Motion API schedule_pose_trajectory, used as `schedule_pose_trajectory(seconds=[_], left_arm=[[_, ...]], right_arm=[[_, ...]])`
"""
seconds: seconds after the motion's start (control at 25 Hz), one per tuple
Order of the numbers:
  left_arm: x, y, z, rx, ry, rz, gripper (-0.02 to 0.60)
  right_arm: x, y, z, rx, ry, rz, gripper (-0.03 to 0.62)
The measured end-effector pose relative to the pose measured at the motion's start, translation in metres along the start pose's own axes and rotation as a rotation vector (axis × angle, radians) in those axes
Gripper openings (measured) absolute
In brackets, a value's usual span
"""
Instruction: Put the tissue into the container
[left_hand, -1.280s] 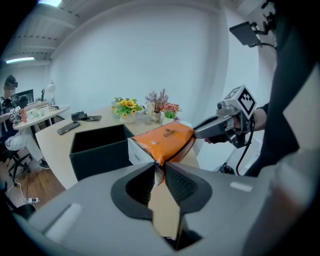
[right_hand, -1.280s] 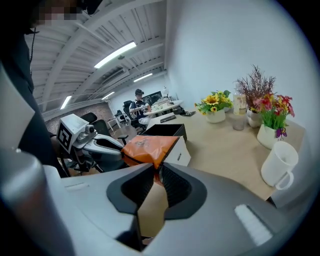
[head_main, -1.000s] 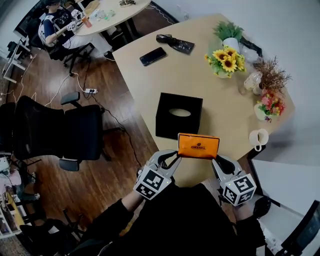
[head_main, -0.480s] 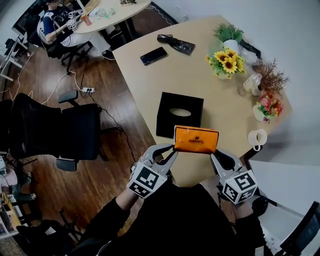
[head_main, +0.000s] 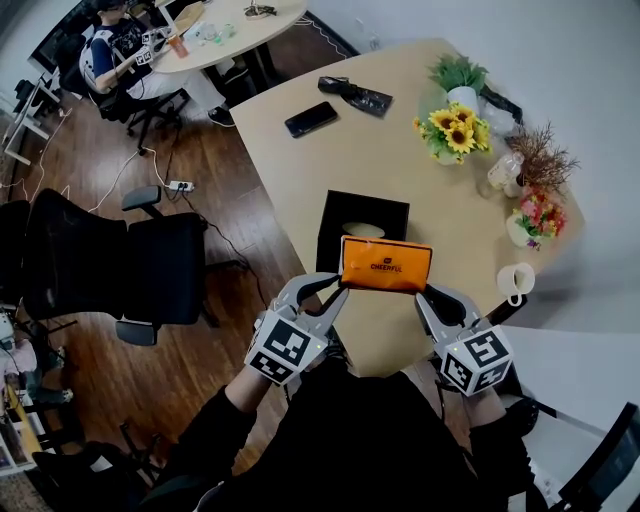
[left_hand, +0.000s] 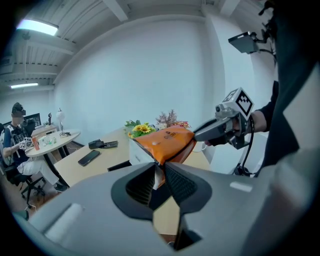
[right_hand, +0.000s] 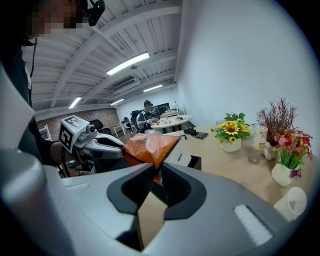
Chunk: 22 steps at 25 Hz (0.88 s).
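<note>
We are keeping both pairs of jaws nearly closed: the left gripper (head_main: 338, 291) is pinching the tissue pack (head_main: 385, 264) at its left end, the right gripper (head_main: 421, 293) at its right end. The pack is hanging above the table (head_main: 330, 150), covering the container's (head_main: 345, 211) near half.

Seen from above, the orange soft-plastic tissue pack (head_main: 386, 264) covers the near part of the black square box container (head_main: 350, 212), including part of its oval top opening. The pack's two near corners vanish between the closed jaws of the left gripper (head_main: 340, 290) and the right gripper (head_main: 421, 292). The person's dark-clad torso (head_main: 370, 440) conceals the near edge of the pale wooden table (head_main: 330, 160). The round white table (head_main: 235, 22) is cut off by the top edge, and the items on it are too small to identify.
</note>
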<state>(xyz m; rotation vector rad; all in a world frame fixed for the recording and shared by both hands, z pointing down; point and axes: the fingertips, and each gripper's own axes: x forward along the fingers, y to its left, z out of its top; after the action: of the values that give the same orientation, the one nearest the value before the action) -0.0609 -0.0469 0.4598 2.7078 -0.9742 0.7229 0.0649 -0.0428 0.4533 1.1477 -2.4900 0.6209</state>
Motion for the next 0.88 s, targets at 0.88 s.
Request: schedule_pose_trajectory(seconds=[0.88], left_arm=[[0.031,0.076,0.012,0.014,0.018,0.076,0.043]], right_arm=[[0.07,-0.033,0.037,-0.034,0.005,-0.01,0.054]])
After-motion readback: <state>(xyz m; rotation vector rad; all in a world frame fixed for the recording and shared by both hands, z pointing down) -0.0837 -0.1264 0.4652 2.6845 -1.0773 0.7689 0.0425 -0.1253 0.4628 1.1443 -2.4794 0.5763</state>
